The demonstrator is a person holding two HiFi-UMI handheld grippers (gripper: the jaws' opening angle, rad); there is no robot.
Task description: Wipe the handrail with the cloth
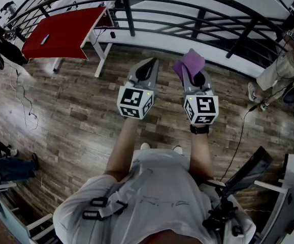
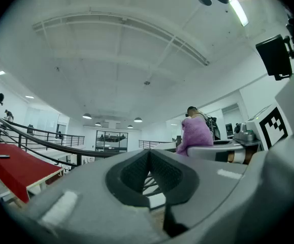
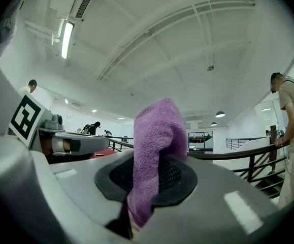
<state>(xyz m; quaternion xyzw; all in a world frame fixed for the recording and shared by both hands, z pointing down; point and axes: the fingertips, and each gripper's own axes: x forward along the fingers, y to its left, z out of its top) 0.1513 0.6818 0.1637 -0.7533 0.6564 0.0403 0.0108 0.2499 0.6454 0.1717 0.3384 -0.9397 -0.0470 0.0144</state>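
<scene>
The purple cloth (image 1: 190,62) sits just above the middle of the head view, pinched in the right gripper (image 1: 190,71), whose jaws are closed on its lower part while a loose fold stands free above them. It looks like terry: light, soft and floppy, so it should drape over the rail, and a bunched mid-section hold seems best. The left gripper (image 1: 148,65), just beside it, has its jaws together on nothing. The black handrail (image 1: 258,15) arcs across the top of the frame, well apart from both. A red table (image 1: 65,32) stands at upper left on the wood floor (image 1: 75,116).
</scene>
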